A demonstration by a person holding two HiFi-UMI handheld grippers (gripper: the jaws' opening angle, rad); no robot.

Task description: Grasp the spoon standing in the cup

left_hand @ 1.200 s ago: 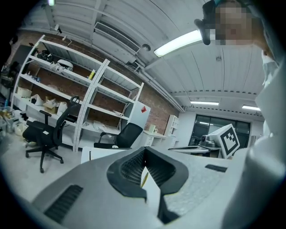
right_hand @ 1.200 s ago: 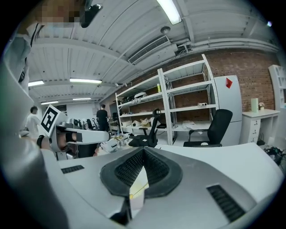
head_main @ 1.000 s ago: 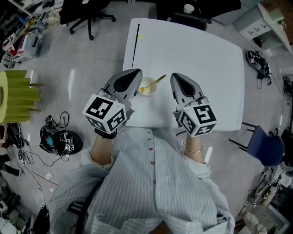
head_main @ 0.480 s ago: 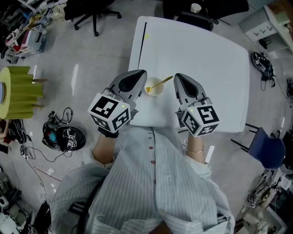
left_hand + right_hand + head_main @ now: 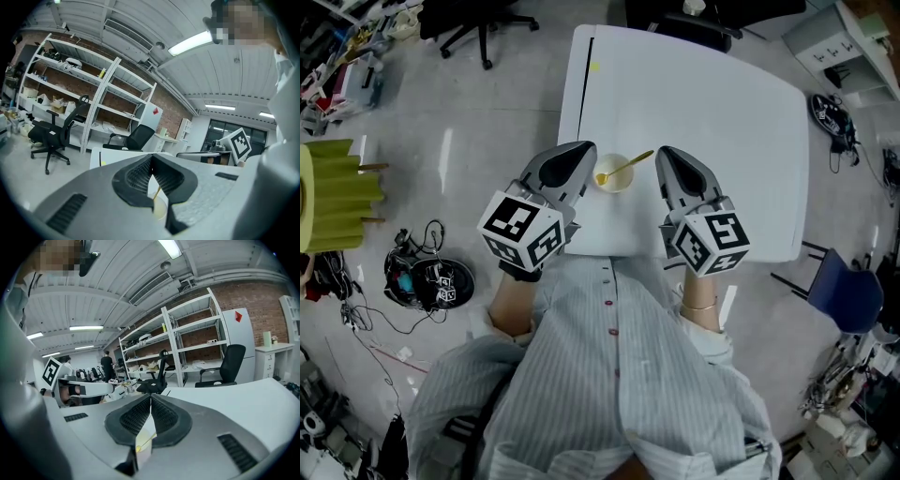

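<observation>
A small pale cup [image 5: 612,178] stands near the front edge of the white table [image 5: 722,112]. A gold spoon [image 5: 628,167] leans in it with its handle up to the right. My left gripper [image 5: 584,149] hovers just left of the cup and my right gripper [image 5: 662,154] just right of it; neither touches cup or spoon. Both are shut with nothing between the jaws. In the left gripper view the cup [image 5: 160,209] and spoon [image 5: 156,194] show past the shut left gripper [image 5: 151,164]. In the right gripper view the cup [image 5: 143,448] shows below the shut right gripper [image 5: 150,400].
The person stands at the table's front edge. Black office chairs [image 5: 478,23] stand beyond the table's far left corner, and a blue chair [image 5: 844,295] to the right. A yellow-green ribbed object [image 5: 337,192] and cables [image 5: 427,277] are on the floor at left. Shelving [image 5: 70,93] lines the brick wall.
The head view has shifted a little. Both grippers have stayed shut on either side of the cup, and the spoon has not moved.
</observation>
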